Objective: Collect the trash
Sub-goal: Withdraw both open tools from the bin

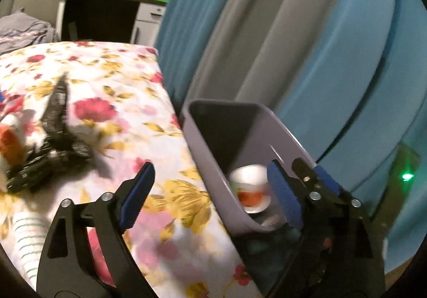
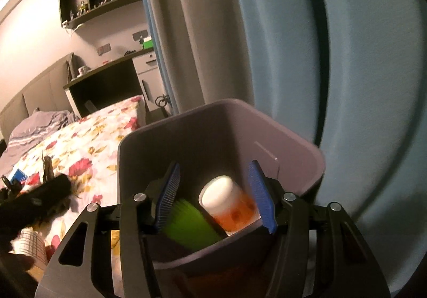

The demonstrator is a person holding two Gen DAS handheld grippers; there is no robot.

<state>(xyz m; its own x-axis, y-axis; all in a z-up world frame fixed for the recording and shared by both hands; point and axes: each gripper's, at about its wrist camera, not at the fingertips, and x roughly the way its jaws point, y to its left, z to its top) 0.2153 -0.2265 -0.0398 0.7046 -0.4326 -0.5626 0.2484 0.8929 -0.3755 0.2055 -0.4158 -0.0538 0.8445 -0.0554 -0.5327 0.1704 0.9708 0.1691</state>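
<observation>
Cup (image 2: pixel 229 202) lying in bin (image 2: pixel 301 153) beside green trash (image 2: pixel 192 223); left gripper (image 1: pixel 210 196) released, right gripper (image 2: pixel 216 196) gaping, gripping nothing.

Both views are dim, lit by warm indoor light that gives a yellowish cast to the walls and the floral bedspread (image 1: pixel 112 100). In the right wrist view a bright strip of light runs along the upper left, and the wall beneath it glows pale. The curtain (image 2: pixel 307 57) is evenly lit and soft, its folds smeared. Motion blur is strong in the left wrist view: the flower print, the black item (image 1: pixel 53 143) on the bed and the cup (image 1: pixel 250 188) in the bin (image 1: pixel 283 135) all lose their edges. A small green light (image 1: pixel 406 176) flares at the right. Fisheye distortion bends straight lines, and black corners ring both pictures. The inside of the bin is in deep shadow.
</observation>
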